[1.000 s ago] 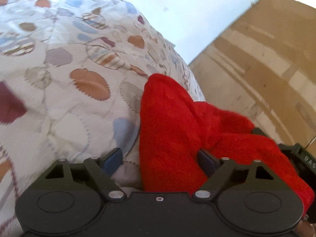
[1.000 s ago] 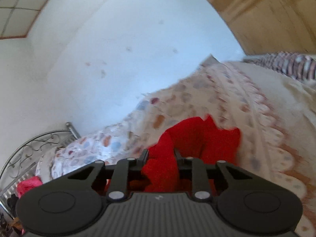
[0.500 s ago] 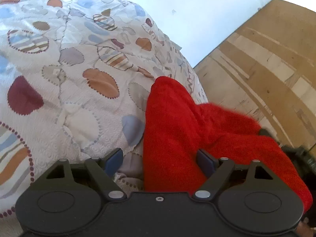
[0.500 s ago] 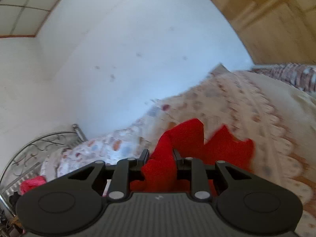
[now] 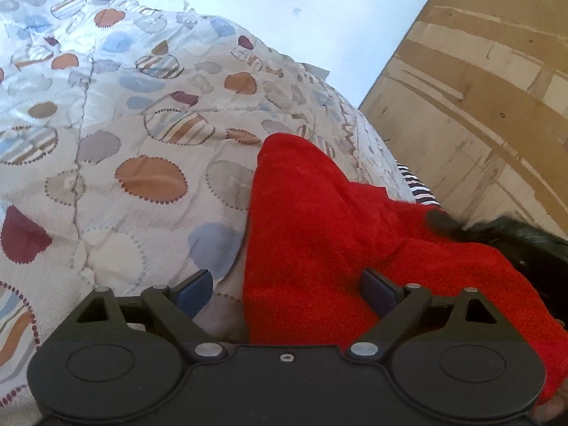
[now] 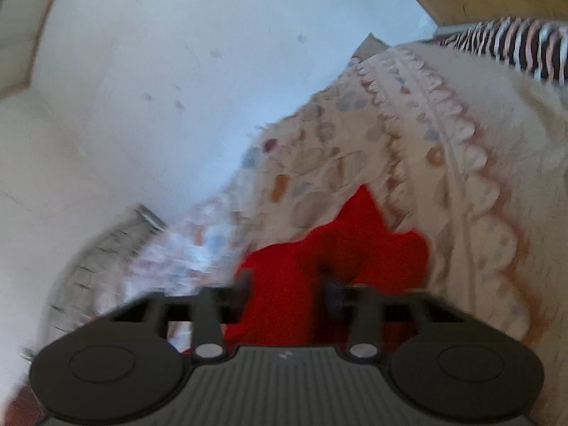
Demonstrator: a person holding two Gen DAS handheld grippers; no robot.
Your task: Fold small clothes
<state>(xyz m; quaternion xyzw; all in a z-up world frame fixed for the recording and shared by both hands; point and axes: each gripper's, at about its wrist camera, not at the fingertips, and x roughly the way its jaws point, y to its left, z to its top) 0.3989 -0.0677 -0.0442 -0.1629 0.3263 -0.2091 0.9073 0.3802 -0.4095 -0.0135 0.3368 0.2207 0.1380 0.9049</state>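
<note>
A small red fleece garment (image 5: pixel 319 234) lies on the patterned quilt (image 5: pixel 142 177) and rises to the right. My left gripper (image 5: pixel 285 289) hovers at its near edge with jaws wide and still opening. The cloth covers the gap by the right blue pad (image 5: pixel 378 289), while the left pad (image 5: pixel 193 289) stands clear over the quilt. In the right wrist view the red garment (image 6: pixel 355 241) is bunched between my right gripper (image 6: pixel 287 293), whose narrow jaws are closing and pinch the fabric. That view is motion-blurred. The right gripper's dark body (image 5: pixel 514 234) shows at the garment's right end.
The quilt's scalloped border (image 6: pixel 479 184) runs along the bed's side. A black-and-white striped cloth (image 6: pixel 514 42) lies beyond it. A wooden panel (image 5: pixel 479 88) stands on the right, a white wall (image 6: pixel 142 88) behind the bed, and a metal bed frame (image 6: pixel 99 255) at the left.
The left gripper has drawn back and up, showing more quilt, and its jaws stand slightly wider. The right gripper swung sideways with the red garment, its jaws tighter, and its view has blurred.
</note>
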